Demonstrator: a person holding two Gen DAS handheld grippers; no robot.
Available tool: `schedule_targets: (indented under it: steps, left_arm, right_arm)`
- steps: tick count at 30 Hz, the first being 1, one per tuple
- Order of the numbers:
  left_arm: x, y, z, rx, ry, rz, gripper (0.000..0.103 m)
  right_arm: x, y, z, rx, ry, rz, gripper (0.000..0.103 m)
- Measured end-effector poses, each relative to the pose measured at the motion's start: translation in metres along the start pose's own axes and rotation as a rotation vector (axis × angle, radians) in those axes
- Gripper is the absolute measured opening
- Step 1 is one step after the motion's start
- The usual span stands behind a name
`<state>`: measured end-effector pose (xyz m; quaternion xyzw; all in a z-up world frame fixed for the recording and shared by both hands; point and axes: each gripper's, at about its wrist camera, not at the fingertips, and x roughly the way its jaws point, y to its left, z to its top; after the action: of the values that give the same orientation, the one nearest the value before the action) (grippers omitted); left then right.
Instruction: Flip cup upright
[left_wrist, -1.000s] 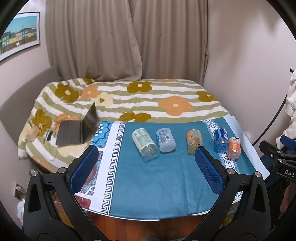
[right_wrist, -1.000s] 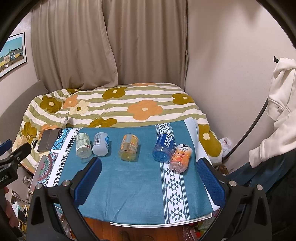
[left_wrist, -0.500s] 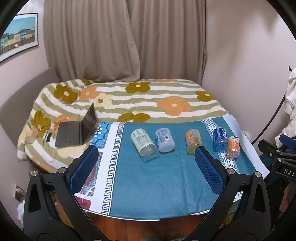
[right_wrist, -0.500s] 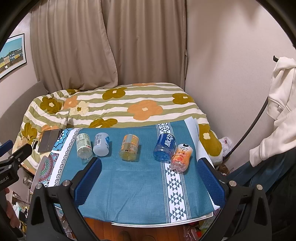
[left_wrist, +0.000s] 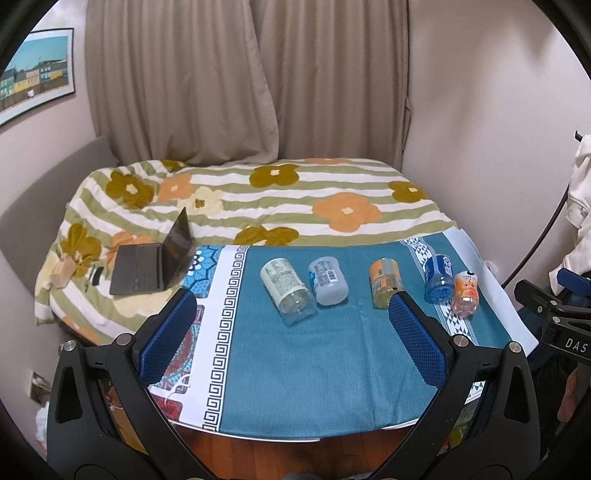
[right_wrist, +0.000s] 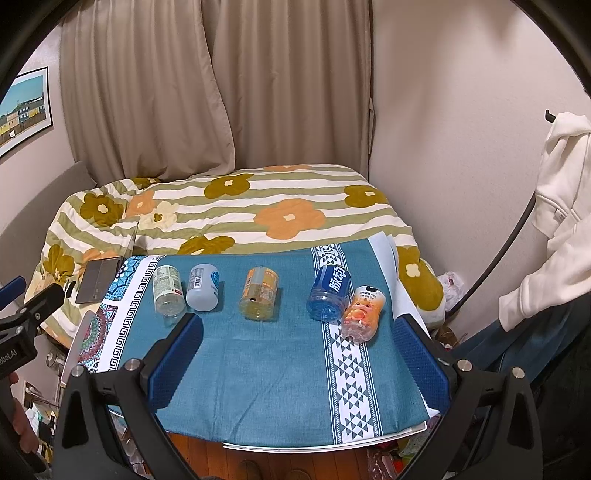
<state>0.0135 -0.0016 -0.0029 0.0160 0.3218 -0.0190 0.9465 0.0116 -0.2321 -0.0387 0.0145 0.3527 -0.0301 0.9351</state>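
Observation:
Several bottle-shaped cups lie on their sides in a row on the teal tablecloth: a clear one with a pale label, a grey-white one, an orange-labelled one, a blue one and a pink-orange one. The right wrist view shows the same row: clear, grey-white, orange-labelled, blue, pink-orange. My left gripper is open and empty above the near table edge. My right gripper is open and empty, also short of the cups.
A bed with a flowered striped quilt lies behind the table, with an open laptop on its left. Curtains hang behind. A white hoodie hangs at the right. The table's near edge overhangs a wooden floor.
Both views have shifted only slightly; the cups sit a touch lower in the left view. Nothing on the table has moved and both grippers stay open.

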Motion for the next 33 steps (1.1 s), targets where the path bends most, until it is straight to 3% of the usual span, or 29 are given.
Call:
schedule_targets:
  steps: [21,33]
  left_arm:
    - [0.001,-0.001,0.000,0.000,0.002,0.001,0.103]
    - [0.038,0.020,0.004,0.041,0.116,-0.063,0.103]
  right_arm:
    - [0.000,-0.001,-0.001,0.002,0.002,0.003,0.103]
    - [0.016,0.008,0.003,0.055,0.078,-0.023,0.103]
